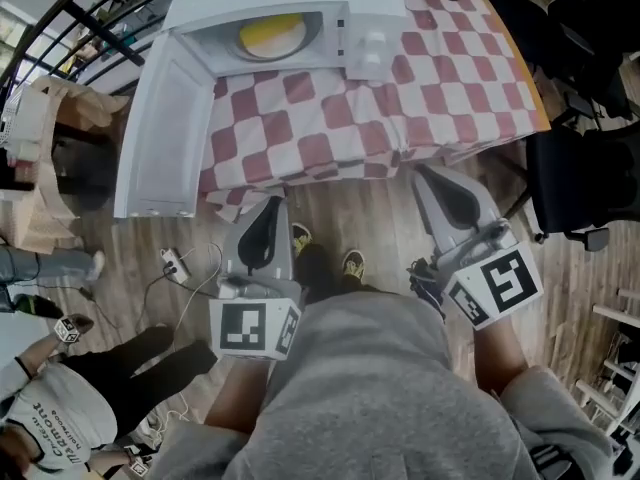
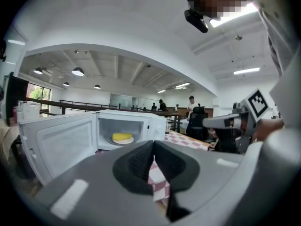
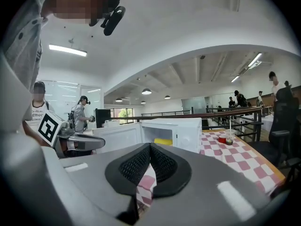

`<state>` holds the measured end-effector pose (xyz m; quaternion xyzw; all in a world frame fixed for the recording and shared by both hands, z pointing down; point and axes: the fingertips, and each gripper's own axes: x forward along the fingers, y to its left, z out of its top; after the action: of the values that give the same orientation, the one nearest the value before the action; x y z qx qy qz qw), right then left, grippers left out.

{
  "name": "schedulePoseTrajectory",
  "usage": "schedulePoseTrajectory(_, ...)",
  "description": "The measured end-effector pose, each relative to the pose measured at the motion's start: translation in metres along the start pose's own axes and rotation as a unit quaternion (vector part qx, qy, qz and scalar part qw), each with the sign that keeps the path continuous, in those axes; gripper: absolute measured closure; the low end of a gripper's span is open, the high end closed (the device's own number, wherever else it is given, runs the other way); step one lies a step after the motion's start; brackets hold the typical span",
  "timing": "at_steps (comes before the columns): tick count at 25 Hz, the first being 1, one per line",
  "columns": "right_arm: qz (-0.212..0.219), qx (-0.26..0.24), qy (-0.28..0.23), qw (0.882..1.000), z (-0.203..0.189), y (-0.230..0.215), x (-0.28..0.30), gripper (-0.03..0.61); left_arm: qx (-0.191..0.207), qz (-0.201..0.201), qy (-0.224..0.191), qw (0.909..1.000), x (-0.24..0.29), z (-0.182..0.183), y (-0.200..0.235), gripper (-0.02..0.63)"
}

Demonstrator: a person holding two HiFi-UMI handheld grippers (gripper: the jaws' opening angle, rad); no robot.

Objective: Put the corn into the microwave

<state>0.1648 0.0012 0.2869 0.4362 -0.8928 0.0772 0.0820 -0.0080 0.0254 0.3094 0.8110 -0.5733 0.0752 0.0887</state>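
Observation:
The yellow corn (image 1: 270,34) lies on a white plate inside the white microwave (image 1: 372,8), whose door (image 1: 160,128) hangs wide open to the left. The left gripper view shows the same corn (image 2: 122,136), and so does the right gripper view (image 3: 163,141). Both grippers are back from the table, over the wooden floor near the person's body. My left gripper (image 1: 274,204) is shut with nothing in it, its pads meeting at the tip (image 2: 154,143). My right gripper (image 1: 425,174) is also shut and empty (image 3: 150,145). Both point toward the table.
The microwave stands on a table with a red-and-white checked cloth (image 1: 450,88). A drink cup (image 3: 229,137) and a red container (image 3: 221,139) sit at its far end. A black chair (image 1: 575,183) stands at the right, a power strip (image 1: 175,263) lies on the floor, and another person (image 1: 55,408) is at the lower left.

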Motion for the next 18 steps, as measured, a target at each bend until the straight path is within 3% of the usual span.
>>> schedulePoseTrajectory(18,0.009,-0.020,-0.007,1.000,0.003,0.028,-0.010,0.578,0.008,-0.001,-0.015,0.9998,-0.028,0.001,-0.003,0.603)
